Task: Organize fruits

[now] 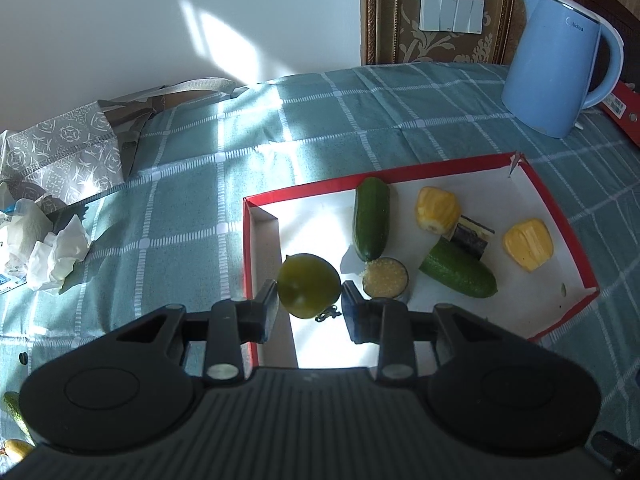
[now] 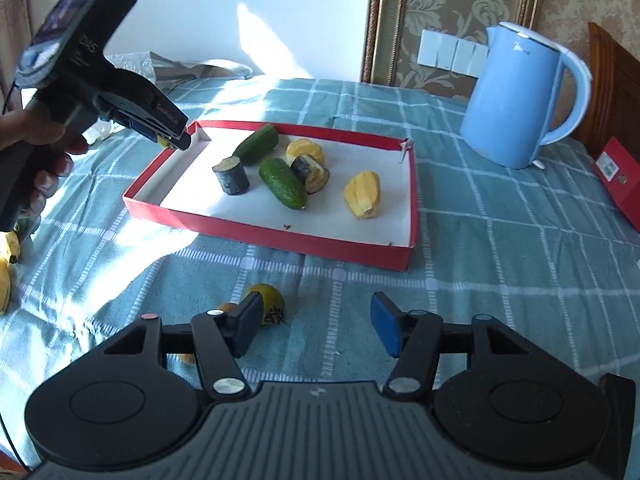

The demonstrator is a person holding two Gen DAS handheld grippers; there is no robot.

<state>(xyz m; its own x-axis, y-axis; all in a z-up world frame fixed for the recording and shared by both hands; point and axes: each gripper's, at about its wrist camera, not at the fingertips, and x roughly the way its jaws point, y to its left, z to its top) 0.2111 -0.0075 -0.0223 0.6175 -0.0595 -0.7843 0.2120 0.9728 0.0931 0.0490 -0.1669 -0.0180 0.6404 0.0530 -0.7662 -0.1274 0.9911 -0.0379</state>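
left gripper (image 1: 309, 306) has a green tomato (image 1: 308, 285) pinched between its fingers, hanging over the near-left corner of the red tray (image 1: 452, 167). right gripper (image 2: 316, 330) is wide open, holding nothing, low in front of the tray with a yellowish tomato (image 2: 269, 303) beside its left finger

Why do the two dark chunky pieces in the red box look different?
The near sugarcane piece stands upright on its cut end; the far sugarcane piece lies tilted. The near one stands alone, while the far one leans beside a cucumber. Both have dark skin and pale insides.
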